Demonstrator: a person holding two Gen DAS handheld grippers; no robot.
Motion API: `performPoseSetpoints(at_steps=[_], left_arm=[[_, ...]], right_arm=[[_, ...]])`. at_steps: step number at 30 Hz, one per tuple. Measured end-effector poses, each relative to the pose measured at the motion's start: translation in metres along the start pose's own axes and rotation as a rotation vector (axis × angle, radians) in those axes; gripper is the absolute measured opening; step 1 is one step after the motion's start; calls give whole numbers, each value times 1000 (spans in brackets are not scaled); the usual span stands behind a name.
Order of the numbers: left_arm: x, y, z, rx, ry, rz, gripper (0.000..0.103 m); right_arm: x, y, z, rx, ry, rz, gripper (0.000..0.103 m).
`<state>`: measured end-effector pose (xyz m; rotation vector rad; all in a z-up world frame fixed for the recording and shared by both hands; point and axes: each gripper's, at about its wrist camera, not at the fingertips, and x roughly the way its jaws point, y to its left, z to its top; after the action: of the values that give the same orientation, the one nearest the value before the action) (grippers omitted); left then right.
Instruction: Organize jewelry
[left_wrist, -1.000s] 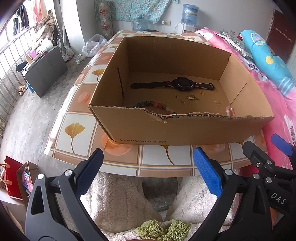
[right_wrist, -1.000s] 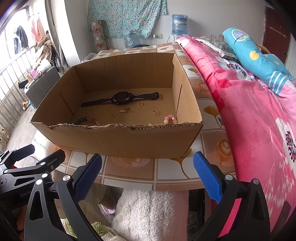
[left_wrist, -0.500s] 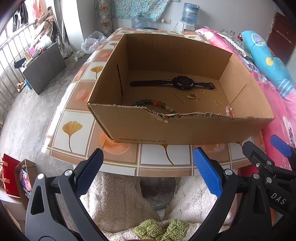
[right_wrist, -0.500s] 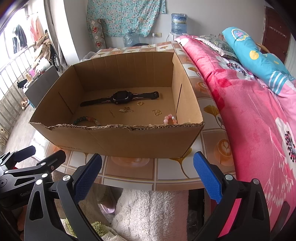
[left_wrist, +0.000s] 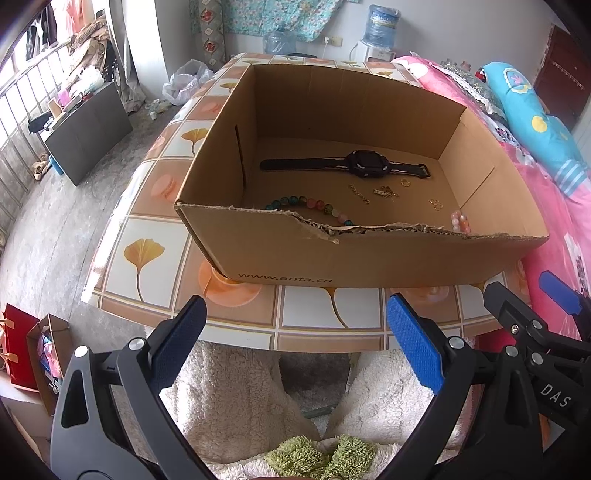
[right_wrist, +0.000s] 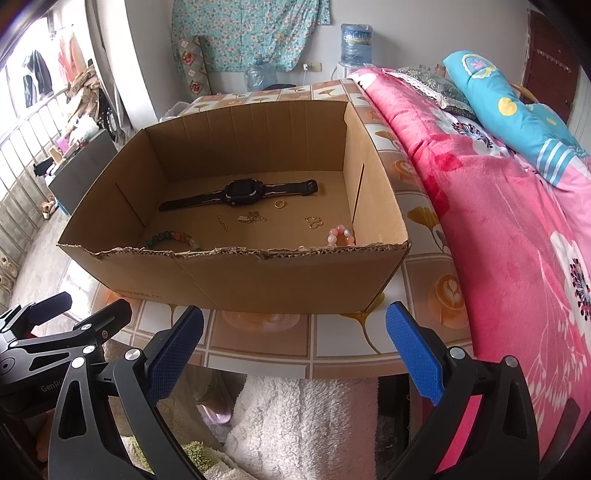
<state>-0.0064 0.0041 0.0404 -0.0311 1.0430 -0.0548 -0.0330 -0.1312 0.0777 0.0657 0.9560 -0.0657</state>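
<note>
Both tools are hanging off the near edge of the table (left_wrist: 255, 334), low and short of the cardboard box (left_wrist: 369, 258); the left gripper (left_wrist: 295, 339) is showing its blue pads spread wide with nothing between them, and the right gripper (right_wrist: 293, 339) is gaping the same way, empty; all the jewelry is lying on the box floor, beyond the torn near wall and well apart from either tool; the black watch (left_wrist: 364, 164) is stretching flat across the back, a gold ring (left_wrist: 405, 182) is sitting just in front of it, a short gold chain (left_wrist: 359, 194) and a small clasp piece (left_wrist: 384, 192) are resting mid-floor, a pair of gold earrings (right_wrist: 314, 222) is lying toward the right, a multicoloured bead bracelet (left_wrist: 314, 206) is curving near the front left, and a pink bead bracelet (right_wrist: 341, 236) is sitting in the front right corner; whether these pieces are waiting to be sorted or are already laid out as wanted, the scene is fitting both; any reach into the box is calling for clearing the ragged front wall from above, and the thin gold pieces are likely needing a pinch low against the cardboard.
</note>
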Motion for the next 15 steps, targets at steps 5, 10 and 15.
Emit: performPoseSetpoints(at_steps=[5, 10, 15], left_arm=[[1, 0, 0, -3, 4, -1, 94], [1, 1, 0, -3, 6, -3, 94], [1, 1, 0, -3, 5, -1, 94]], right_arm=[[1, 0, 1, 0, 4, 2, 96], [1, 0, 1, 1, 6, 1, 96], [2, -1, 1, 1, 6, 2, 96]])
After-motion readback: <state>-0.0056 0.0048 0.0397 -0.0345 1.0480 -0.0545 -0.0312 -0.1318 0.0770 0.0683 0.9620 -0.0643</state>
